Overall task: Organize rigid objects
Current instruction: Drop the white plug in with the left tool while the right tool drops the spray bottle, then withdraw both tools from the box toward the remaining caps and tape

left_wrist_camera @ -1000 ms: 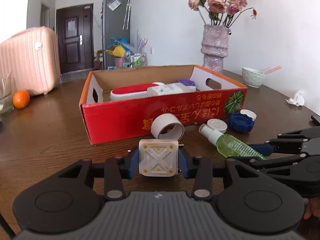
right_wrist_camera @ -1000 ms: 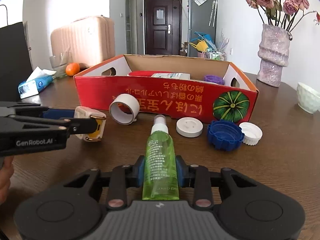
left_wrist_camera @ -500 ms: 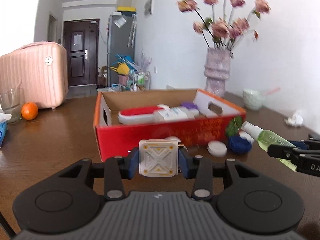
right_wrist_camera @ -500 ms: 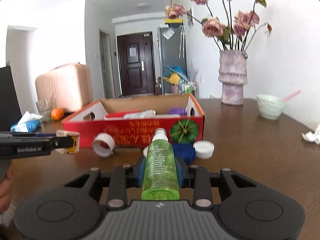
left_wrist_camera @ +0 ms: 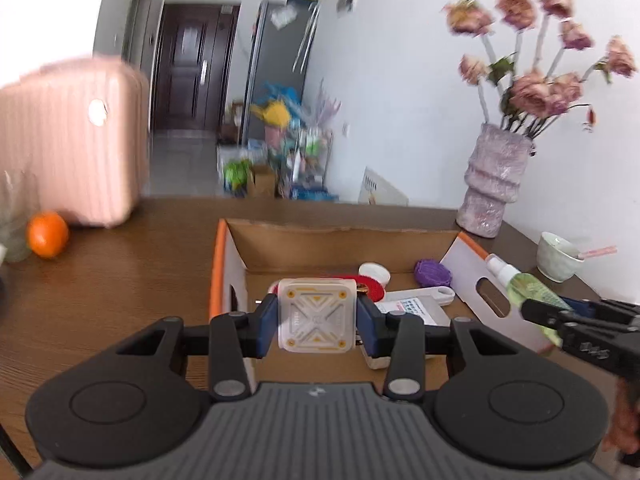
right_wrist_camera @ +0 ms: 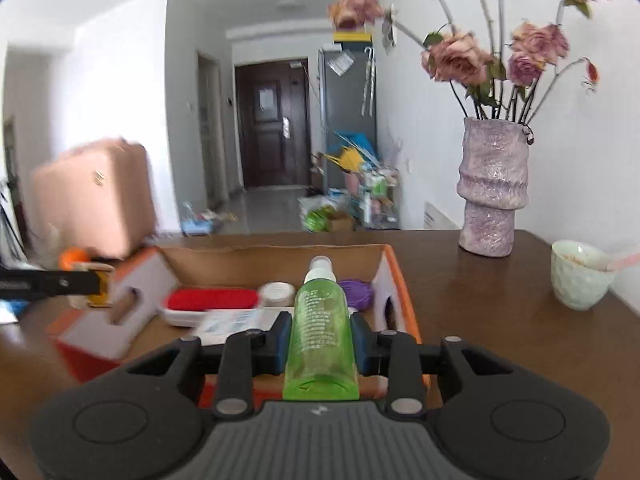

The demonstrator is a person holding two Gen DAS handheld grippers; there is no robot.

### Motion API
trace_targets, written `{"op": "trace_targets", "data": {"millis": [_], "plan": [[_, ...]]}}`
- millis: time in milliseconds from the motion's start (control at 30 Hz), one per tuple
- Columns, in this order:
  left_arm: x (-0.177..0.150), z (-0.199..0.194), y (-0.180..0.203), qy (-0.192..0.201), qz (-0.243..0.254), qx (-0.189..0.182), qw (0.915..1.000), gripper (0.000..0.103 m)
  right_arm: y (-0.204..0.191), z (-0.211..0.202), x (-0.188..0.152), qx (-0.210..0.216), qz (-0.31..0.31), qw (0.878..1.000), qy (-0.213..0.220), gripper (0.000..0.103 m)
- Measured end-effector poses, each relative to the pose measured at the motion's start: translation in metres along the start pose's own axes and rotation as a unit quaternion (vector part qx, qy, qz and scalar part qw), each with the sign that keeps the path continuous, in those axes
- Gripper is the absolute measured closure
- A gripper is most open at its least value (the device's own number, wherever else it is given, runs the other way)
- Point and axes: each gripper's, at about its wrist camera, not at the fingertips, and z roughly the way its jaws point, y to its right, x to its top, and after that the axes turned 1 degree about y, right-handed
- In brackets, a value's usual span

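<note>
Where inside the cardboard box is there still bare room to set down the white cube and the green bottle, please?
Bare cardboard box floor shows along the far wall, behind the white cap and purple cap. A second strip lies nearest the left gripper. The middle is crowded: red-topped case, labelled packet.

Wooden table [left_wrist_camera: 120, 280] (brown), cardboard box [left_wrist_camera: 228, 264], orange [left_wrist_camera: 47, 234], vase [left_wrist_camera: 494, 184], bowl [left_wrist_camera: 558, 256]

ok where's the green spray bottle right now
The green spray bottle is clamped in the right gripper, held over the right end of the cardboard box, nozzle pointing toward the purple cap.
</note>
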Motion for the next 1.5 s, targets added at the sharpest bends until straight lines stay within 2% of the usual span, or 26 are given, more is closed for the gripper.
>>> {"op": "trace_targets", "data": {"millis": [133, 200, 267, 300, 333, 467, 533, 600, 667, 833, 900, 1000, 1133, 1267, 1367, 1400, 1467, 1500], "plan": [[0.0, 0.031, -0.003, -0.028, 0.006, 0.012, 0.9995, 0.061, -0.001, 0.043, 0.004, -0.034, -0.02, 0.999, -0.035, 0.073], [-0.004, 0.042, -0.005, -0.04, 0.01, 0.005, 0.9992, 0.061, -0.004, 0.057, 0.003, -0.046, -0.034, 0.997, -0.044, 0.074], [-0.01, 0.052, -0.005, -0.051, 0.02, 0.0, 0.9985, 0.06, -0.006, 0.065, 0.0, -0.057, -0.047, 0.996, -0.045, 0.102], [-0.012, 0.055, -0.006, -0.044, 0.024, 0.01, 0.9987, 0.06, -0.006, 0.068, -0.001, -0.059, -0.048, 0.996, -0.042, 0.093], [-0.014, 0.057, -0.006, -0.034, 0.03, 0.02, 0.9988, 0.058, -0.006, 0.071, -0.003, -0.062, -0.049, 0.996, -0.039, 0.092], [-0.01, 0.059, -0.014, -0.038, 0.016, 0.007, 0.9991, 0.05, -0.003, 0.074, -0.01, -0.048, -0.049, 0.997, -0.042, 0.09], [-0.008, 0.059, -0.017, -0.038, 0.004, 0.003, 0.9993, 0.05, -0.002, 0.072, -0.011, -0.043, -0.046, 0.997, -0.041, 0.084], [-0.007, 0.058, -0.018, -0.038, 0.005, 0.004, 0.9993, 0.049, 0.0, 0.07, -0.012, -0.024, -0.04, 0.998, -0.034, 0.074], [-0.007, 0.058, -0.016, -0.036, 0.01, 0.008, 0.9993, 0.049, -0.002, 0.069, -0.014, -0.018, -0.045, 0.998, -0.034, 0.069], [-0.009, 0.058, -0.011, -0.037, 0.017, 0.013, 0.9991, 0.048, -0.001, 0.063, -0.013, -0.014, -0.035, 0.999, -0.03, 0.067], [-0.008, 0.053, -0.01, -0.041, 0.01, 0.017, 0.999, 0.048, -0.001, 0.051, -0.009, -0.008, -0.026, 1.0, -0.014, 0.067], [-0.007, 0.032, -0.005, -0.025, 0.008, 0.01, 0.9996, 0.044, -0.001, 0.023, -0.001, 0.003, -0.01, 1.0, 0.024, 0.066], [-0.012, -0.006, 0.007, -0.009, 0.016, 0.013, 0.9998, 0.039, 0.0, -0.021, -0.001, 0.026, 0.01, 0.998, 0.05, 0.057], [-0.023, -0.055, 0.02, 0.025, 0.033, 0.04, 0.9983, 0.033, -0.002, -0.066, -0.006, 0.032, -0.011, 0.998, 0.062, 0.052], [-0.032, -0.094, 0.026, 0.05, 0.029, 0.048, 0.9972, 0.028, 0.0, -0.099, -0.01, 0.034, -0.021, 0.997, 0.07, 0.048], [-0.037, -0.107, 0.028, 0.058, 0.025, 0.045, 0.997, 0.027, 0.001, -0.112, -0.012, 0.037, -0.022, 0.996, 0.073, 0.042], [-0.051, -0.131, 0.035, 0.068, 0.03, 0.038, 0.9966, 0.016, 0.001, -0.134, -0.018, 0.045, -0.027, 0.996, 0.075, 0.03], [-0.06, -0.143, 0.041, 0.072, 0.039, 0.035, 0.996, 0.015, -0.001, -0.145, -0.023, 0.049, -0.032, 0.995, 0.075, 0.027]]}}
